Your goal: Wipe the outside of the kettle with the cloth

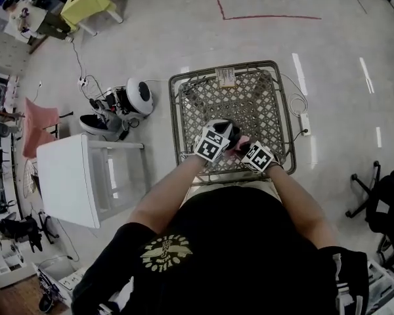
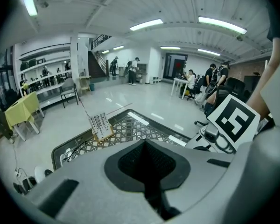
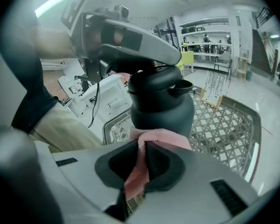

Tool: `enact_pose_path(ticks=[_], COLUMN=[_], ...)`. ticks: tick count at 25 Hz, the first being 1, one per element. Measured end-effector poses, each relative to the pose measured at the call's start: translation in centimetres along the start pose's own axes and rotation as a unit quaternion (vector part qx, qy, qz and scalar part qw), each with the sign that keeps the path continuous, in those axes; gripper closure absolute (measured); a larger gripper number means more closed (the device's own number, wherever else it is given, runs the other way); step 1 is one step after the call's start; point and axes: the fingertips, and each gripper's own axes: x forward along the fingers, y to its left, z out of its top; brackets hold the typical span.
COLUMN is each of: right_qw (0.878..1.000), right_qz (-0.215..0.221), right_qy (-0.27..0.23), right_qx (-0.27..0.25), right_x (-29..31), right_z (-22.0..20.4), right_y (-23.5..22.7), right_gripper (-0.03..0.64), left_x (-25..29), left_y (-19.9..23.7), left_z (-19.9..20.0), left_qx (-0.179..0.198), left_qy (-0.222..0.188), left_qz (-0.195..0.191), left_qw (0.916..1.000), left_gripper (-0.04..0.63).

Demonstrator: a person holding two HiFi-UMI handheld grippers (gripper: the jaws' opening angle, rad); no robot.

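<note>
Kettle (image 3: 161, 104) stands upright dead ahead of the right hand-held gripper (image 3: 142, 157), whose jaws are clamped on the pink cloth (image 3: 151, 136) touching the kettle's lower wall, over the mesh counter (image 3: 224, 120). Left hand-held gripper (image 2: 144, 148), jaws together, sits at the kettle's top.

A lattice-topped table (image 1: 256, 104) is seen on the grey floor (image 1: 184, 25), with a white cabinet (image 1: 62, 176) placed near its left and a power strip (image 1: 305, 125) laid beside its right.

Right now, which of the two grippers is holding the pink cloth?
The right gripper: the pink cloth is pinched between its jaws, right by the dark kettle. The left gripper shows no cloth between its jaws.
</note>
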Motion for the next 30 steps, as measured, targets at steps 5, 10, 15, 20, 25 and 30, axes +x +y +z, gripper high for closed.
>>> enact_pose_path(ticks=[5, 10, 15, 20, 25, 30], right_qw=[1.000, 1.000, 1.000, 0.996, 0.997, 0.987], right_qz=[0.006, 0.018, -0.005, -0.061, -0.055, -0.043], right_qy=[-0.016, -0.017, 0.012, 0.031, 0.059, 0.084], right_qx=[0.010, 0.016, 0.027, 0.050, -0.010, -0.126], right_x=[0.1, 0.4, -0.4, -2.2, -2.2, -1.5], right_z=[0.8, 1.2, -1.2, -3.0, -1.6, -0.6], right_y=[2.1, 3.2, 0.2, -5.3, -8.5, -10.5], right_gripper=[0.580, 0.580, 0.580, 0.580, 0.580, 0.580], left_x=[0.4, 0.8, 1.5, 1.6, 1.5, 1.8], left_y=[-1.1, -2.3, -3.1, -3.4, -3.0, -3.3], left_z=[0.3, 0.2, 0.4, 0.5, 0.5, 0.6], left_qx=[0.016, 0.044, 0.068, 0.067, 0.071, 0.070], left_qy=[-0.001, 0.005, 0.012, 0.012, 0.005, 0.005], left_qz=[-0.010, -0.010, -0.013, -0.014, -0.010, -0.008], left_qw=[0.9998, 0.9990, 0.9975, 0.9976, 0.9974, 0.9975], left_gripper=[0.588, 0.588, 0.588, 0.588, 0.588, 0.588])
